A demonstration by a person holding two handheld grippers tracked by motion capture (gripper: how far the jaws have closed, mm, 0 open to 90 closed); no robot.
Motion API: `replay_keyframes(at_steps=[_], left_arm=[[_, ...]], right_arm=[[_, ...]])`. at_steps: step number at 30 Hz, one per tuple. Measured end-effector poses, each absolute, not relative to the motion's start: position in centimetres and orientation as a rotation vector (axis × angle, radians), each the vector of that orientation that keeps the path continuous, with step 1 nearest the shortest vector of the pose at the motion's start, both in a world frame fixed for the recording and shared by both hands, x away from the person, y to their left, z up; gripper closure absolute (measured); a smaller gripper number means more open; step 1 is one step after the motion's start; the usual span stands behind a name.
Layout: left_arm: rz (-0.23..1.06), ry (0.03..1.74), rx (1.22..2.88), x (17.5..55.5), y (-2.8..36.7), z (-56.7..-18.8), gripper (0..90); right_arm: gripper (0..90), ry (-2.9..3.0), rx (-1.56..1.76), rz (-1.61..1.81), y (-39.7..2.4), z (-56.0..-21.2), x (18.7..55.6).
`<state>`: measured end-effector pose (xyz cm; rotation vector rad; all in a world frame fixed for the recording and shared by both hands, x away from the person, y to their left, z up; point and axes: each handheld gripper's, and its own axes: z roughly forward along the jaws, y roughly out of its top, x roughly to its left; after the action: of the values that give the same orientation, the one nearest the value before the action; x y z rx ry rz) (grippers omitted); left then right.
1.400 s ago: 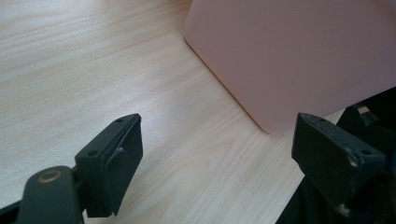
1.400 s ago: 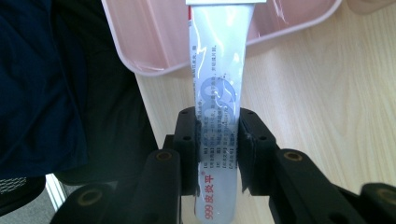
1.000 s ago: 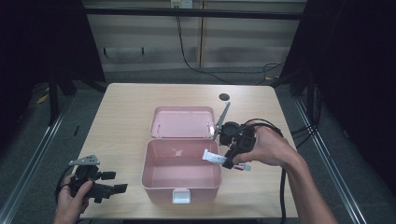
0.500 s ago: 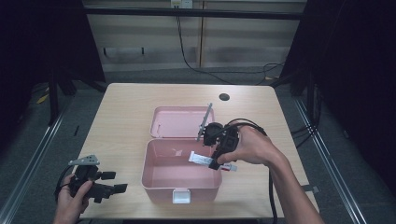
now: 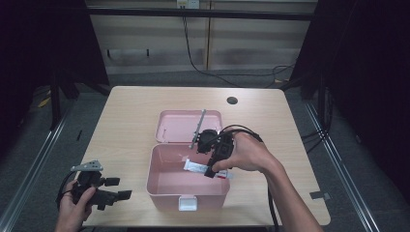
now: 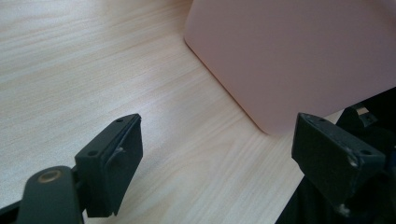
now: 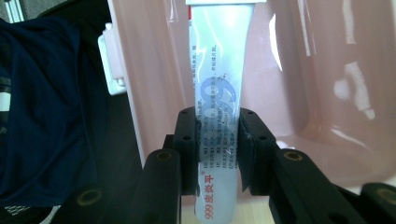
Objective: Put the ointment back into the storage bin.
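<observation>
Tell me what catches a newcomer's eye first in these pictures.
The pink box stands mid-table with its lid laid open behind it. Over its open top, the right gripper grips a white tube between its jaws. At the table's near left corner, the left gripper rests with jaws open, holding nothing.

Table [image 5: 125,121]: light wood-grain top, rounded corners, a dark round hole [image 5: 232,100] near its far right corner.
Floor [image 5: 338,145]: grey.
Back wall [image 5: 145,43]: pale panels, black cables [image 5: 203,67] hanging down.
Sides: dark, unlit.
Rails [image 5: 34,159]: metal, left and right of table.
</observation>
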<state>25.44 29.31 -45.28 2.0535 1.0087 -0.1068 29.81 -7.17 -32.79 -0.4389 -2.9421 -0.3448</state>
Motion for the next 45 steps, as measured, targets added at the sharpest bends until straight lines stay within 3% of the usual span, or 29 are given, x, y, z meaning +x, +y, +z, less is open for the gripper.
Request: replay_keyframes(at_steps=[45], left_arm=[[-0.103, 1.004, 2.066, 25.5, 29.3, -45.3, 16.5]], right_arm=[[71.8, -2.892, -0.230, -0.299, -1.4, -38.7, 29.2]])
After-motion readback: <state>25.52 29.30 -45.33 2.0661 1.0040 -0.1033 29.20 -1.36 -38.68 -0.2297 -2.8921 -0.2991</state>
